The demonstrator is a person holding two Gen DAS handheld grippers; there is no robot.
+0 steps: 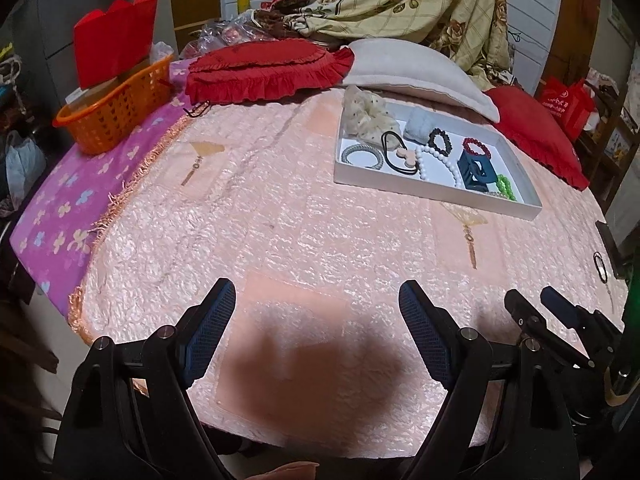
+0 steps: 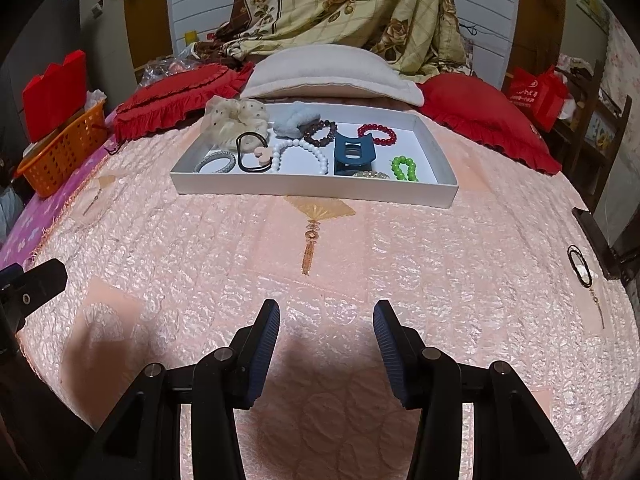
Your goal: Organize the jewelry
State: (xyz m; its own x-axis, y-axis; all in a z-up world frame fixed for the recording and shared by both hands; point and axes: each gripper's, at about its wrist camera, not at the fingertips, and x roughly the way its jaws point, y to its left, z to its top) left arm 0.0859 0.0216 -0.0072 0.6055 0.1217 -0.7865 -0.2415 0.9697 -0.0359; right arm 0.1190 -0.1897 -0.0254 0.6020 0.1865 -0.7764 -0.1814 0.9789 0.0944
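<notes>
Jewelry is what we are sorting, and nearly all of it already lies in the shallow white cardboard tray (image 2: 434,148) up the bed, well apart from both tools. Our left hand-held gripper (image 1: 316,336) hovers with its jaws wide and nothing between them; our right hand-held gripper (image 2: 326,344) stands narrower, about half spread, also empty, above the pink quilted bedspread (image 2: 240,260). One piece is still outside the tray: a thin black beaded bracelet (image 2: 579,266) lying flat near the bed's right edge. We judge it light, limp and easy to push into the soft quilt, so we would pinch one side of its loop from above with the right tool. In the tray sit a cream dotted fabric scrunchie (image 2: 236,118), a white bead strand (image 2: 308,152), a dark blue plastic claw clip (image 2: 354,152), a red bead bracelet (image 2: 378,134) and a green bead bracelet (image 2: 404,168). The beads look hard and slippery; the scrunchie is soft and forgiving.
</notes>
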